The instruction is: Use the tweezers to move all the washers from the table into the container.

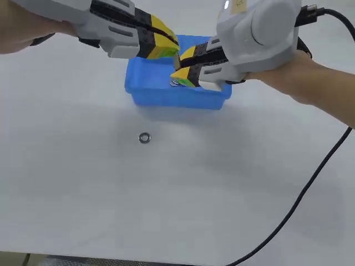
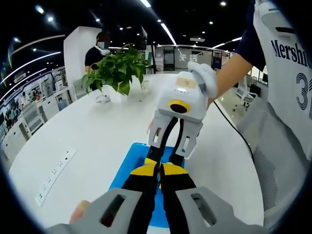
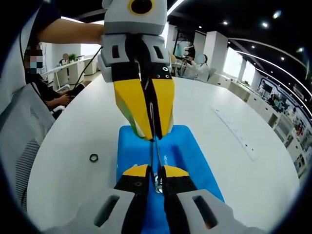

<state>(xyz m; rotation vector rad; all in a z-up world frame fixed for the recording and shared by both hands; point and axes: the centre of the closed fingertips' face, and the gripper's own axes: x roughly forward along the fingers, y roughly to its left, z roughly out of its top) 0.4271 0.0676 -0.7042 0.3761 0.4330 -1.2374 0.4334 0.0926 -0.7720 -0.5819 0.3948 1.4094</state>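
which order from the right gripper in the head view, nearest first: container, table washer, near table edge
1. container: directly under the tips of the right gripper, at the far middle of the table.
2. table washer: on the bare table in front of the container, toward the person.
3. near table edge: at the bottom of the view, farthest.

White table, curved edge. Black cable lies across it in the head view and runs off the near edge. Left gripper view: potted plant at the table's far end, w/ a person in a dark top standing just behind it; white power strip flat on the top nr the edge; grey mesh chair beside the table; strip lights on a dark ceiling. Right gripper view: seated person at a desk in bg, well apart from the table.
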